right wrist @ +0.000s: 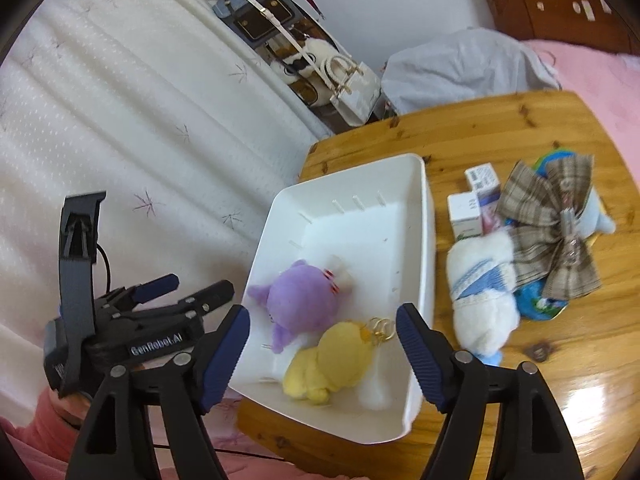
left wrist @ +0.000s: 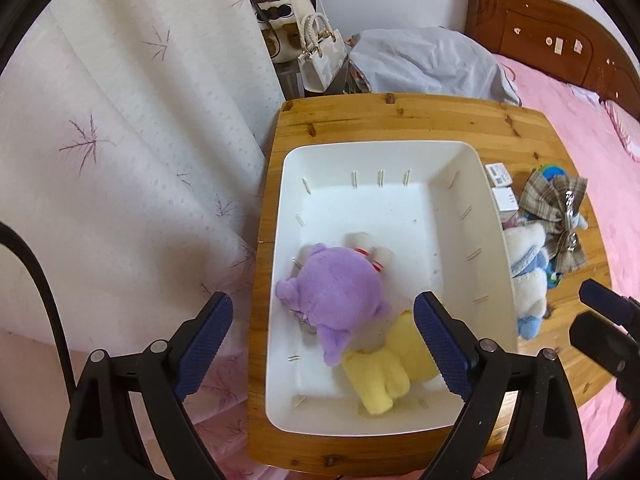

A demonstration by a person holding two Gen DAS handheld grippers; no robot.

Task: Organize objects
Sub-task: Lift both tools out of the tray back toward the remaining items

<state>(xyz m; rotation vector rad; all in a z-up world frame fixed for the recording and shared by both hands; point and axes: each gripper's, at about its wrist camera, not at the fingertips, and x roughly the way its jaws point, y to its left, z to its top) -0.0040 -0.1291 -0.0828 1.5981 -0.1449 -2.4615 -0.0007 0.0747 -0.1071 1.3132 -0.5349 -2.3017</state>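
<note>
Both grippers are spread wide with nothing in them — left gripper point(left wrist: 323, 336) hangs over the near left edge of the wooden table point(left wrist: 400, 120), right gripper point(right wrist: 322, 348) over the near end of the white bin point(right wrist: 424, 216). The bin's far half is bare floor; near end holds a purple plush point(right wrist: 298, 300) touching a yellow plush point(right wrist: 328, 364). Right of the bin, on the table — a white-and-blue plush point(right wrist: 484, 292), plaid bow point(right wrist: 556, 224) and small boxes point(right wrist: 466, 210).
</note>
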